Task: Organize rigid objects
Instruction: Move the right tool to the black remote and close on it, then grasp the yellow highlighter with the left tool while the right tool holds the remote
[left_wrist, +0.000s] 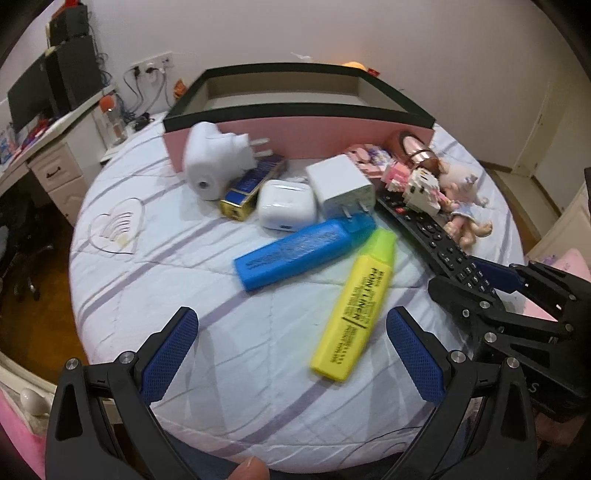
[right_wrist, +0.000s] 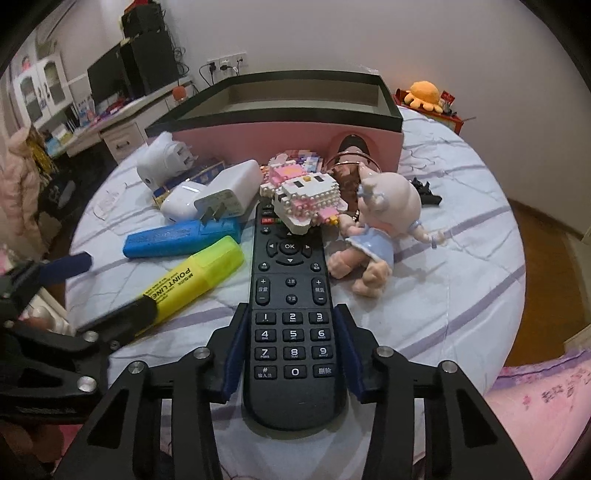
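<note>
A pink box with a black rim (left_wrist: 295, 131) (right_wrist: 280, 138) stands at the back of a round quilt-covered table. In front of it lie a yellow highlighter (left_wrist: 356, 304) (right_wrist: 192, 282), a blue highlighter (left_wrist: 295, 251) (right_wrist: 177, 238), white chargers (left_wrist: 341, 186) (left_wrist: 210, 162), a white earbud case (left_wrist: 286, 210) and a black remote (right_wrist: 291, 314) (left_wrist: 436, 240). My right gripper (right_wrist: 291, 325) (left_wrist: 476, 278) is shut on the remote's lower end. My left gripper (left_wrist: 291, 321) (right_wrist: 110, 291) is open and empty, with the yellow highlighter's end between its fingers.
A block-built cat figure (right_wrist: 306, 201) rests on the remote's top end. A doll (right_wrist: 373, 236) lies to its right, with a tape roll (right_wrist: 349, 164) against the box. A blue and gold pack (left_wrist: 251, 186) lies under the left charger. A desk (left_wrist: 48, 147) stands at left.
</note>
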